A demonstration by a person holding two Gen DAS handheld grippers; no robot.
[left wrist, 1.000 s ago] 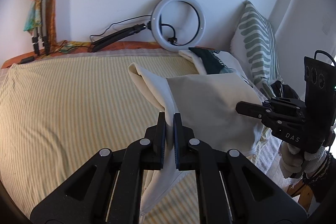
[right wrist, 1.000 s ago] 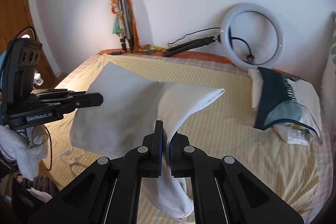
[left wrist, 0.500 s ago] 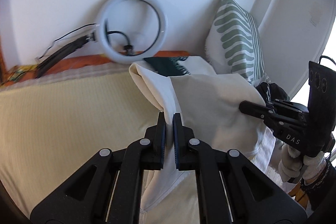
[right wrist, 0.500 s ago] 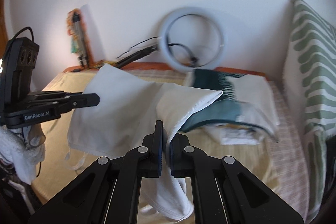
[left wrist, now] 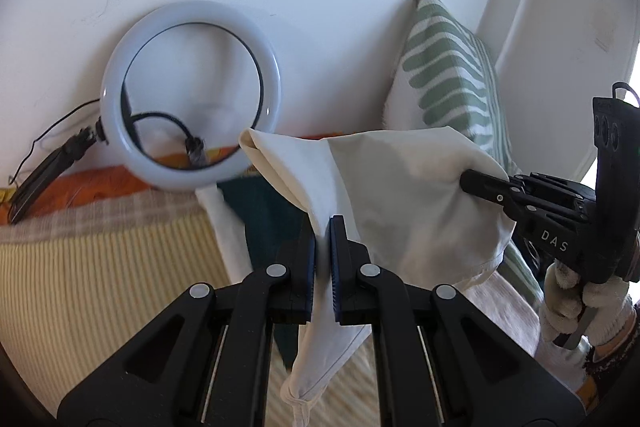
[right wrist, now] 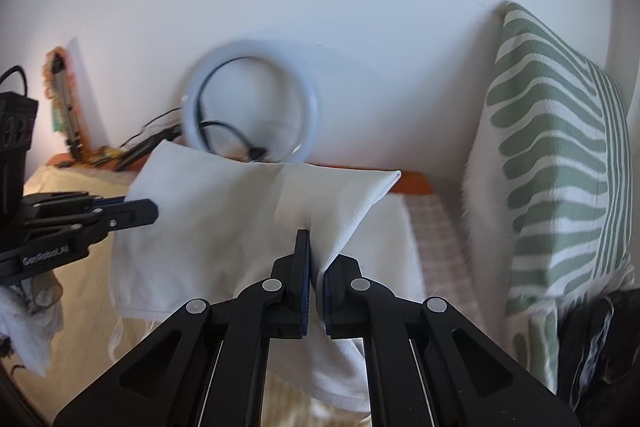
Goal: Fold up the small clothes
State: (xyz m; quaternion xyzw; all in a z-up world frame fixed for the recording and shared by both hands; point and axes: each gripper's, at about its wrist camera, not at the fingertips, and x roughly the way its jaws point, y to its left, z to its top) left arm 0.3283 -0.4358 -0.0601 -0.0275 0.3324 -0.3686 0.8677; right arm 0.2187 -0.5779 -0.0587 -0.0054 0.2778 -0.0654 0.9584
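Observation:
A folded cream-white garment (left wrist: 404, 195) (right wrist: 224, 227) hangs in the air between both grippers, above the bed. My left gripper (left wrist: 323, 223) is shut on one edge of it, and cloth trails down below its pads. My right gripper (right wrist: 314, 259) is shut on the other edge; it also shows in the left wrist view (left wrist: 466, 179), held by a gloved hand (left wrist: 576, 303). The left gripper appears at the left of the right wrist view (right wrist: 150, 211). A stack of folded clothes, dark teal and white (left wrist: 260, 215), lies on the bed under the hanging garment.
A yellow striped bedsheet (left wrist: 100, 279) covers the bed. A ring light (left wrist: 188, 95) leans on the white wall behind. A green-and-white patterned pillow (right wrist: 560, 163) stands at the right. Dark items (right wrist: 600, 339) lie below the pillow. A tripod (right wrist: 66, 115) leans at the far left.
Both grippers have carried the garment to the right across the bed, from over the bare sheet to over the folded stack near the pillow. Both grips held throughout.

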